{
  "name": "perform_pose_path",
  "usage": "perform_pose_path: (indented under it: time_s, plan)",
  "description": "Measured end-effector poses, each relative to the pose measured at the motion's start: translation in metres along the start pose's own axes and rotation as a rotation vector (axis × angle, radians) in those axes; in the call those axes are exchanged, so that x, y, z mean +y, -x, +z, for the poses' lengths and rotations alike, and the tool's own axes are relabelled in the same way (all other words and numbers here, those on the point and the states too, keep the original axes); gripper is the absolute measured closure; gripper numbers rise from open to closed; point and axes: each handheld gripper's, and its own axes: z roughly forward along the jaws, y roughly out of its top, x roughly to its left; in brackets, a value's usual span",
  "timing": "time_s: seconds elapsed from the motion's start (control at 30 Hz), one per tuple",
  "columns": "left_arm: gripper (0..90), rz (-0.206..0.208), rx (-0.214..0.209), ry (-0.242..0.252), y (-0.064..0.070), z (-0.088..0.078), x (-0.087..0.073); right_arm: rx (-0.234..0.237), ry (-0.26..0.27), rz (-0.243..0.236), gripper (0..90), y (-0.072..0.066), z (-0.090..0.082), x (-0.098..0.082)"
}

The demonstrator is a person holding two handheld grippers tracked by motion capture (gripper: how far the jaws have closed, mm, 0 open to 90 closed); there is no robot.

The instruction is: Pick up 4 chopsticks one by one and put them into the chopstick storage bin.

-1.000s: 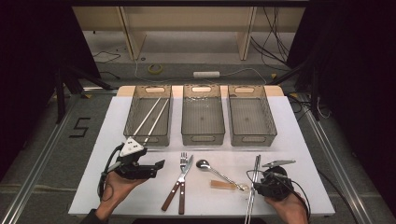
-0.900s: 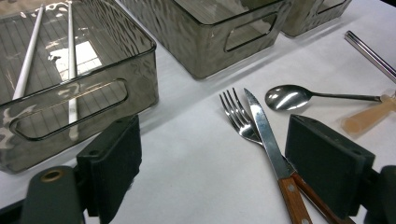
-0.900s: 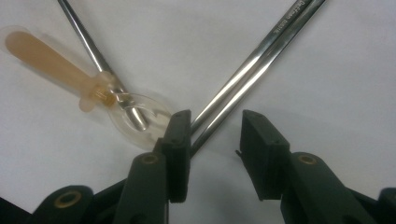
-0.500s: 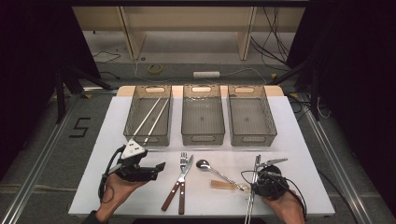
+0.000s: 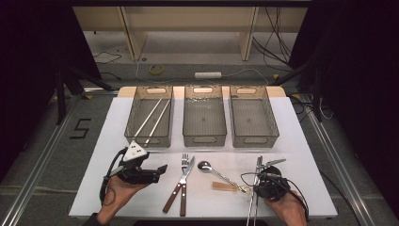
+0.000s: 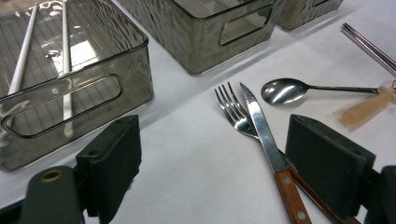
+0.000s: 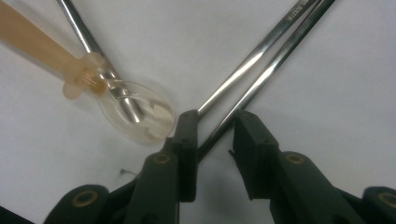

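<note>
right tongs (image 5: 259, 173) low at desk (image 5: 301, 141) front right, over metal chopsticks (image 5: 258, 188). left tongs (image 5: 162, 170) released, hovering beside fork (image 5: 184, 162). right gripper view: jaws just been closing, chopsticks (image 7: 261, 70) between them, not yet clamped.

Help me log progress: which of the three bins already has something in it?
The left bin, above the left gripper: two white chopsticks lie inside; the other two are empty.

1. Three grey bins (image 5: 204, 121) stand beyond both grippers.
2. Two white chopsticks (image 5: 151, 118) lie in the bin ahead of the left gripper (image 5: 162, 170).
3. Two steel chopsticks (image 7: 261, 65) run between the right gripper's (image 7: 212, 140) jaws.
4. One fork (image 5: 184, 162), one knife (image 5: 179, 186) and one metal spoon (image 5: 211, 169) lie between the grippers.
5. One clear plastic spoon (image 7: 135, 114) lies just beside the right gripper.
</note>
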Motion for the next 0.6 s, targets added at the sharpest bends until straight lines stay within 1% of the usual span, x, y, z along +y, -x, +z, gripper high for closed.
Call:
perform_pose_path:
  time_s: [0.23, 0.33, 0.43, 0.47, 0.6]
  plan:
    - [17.8, 0.0, -0.001, 0.0, -0.0001, -0.0001, -0.0002, -0.013, -0.02, -0.015, 74.5, -0.0002, 0.0005, 0.0027]
    - [17.8, 0.002, -0.001, -0.001, 0.0001, -0.0001, -0.0002, -0.007, -0.03, -0.021, 76.1, 0.0011, 0.0005, 0.0036]
    - [17.8, 0.008, -0.001, -0.004, 0.0004, -0.0002, 0.0, -0.004, -0.032, -0.013, 79.6, 0.003, 0.0006, 0.0041]
    - [17.8, 0.008, -0.002, -0.005, 0.0005, -0.0001, -0.0001, -0.003, -0.032, -0.018, 80.7, 0.0038, 0.0006, 0.0042]
    - [17.9, 0.007, -0.003, -0.005, 0.0008, 0.0001, -0.0002, -0.008, -0.032, -0.014, 81.7, 0.0041, 0.0007, 0.0044]
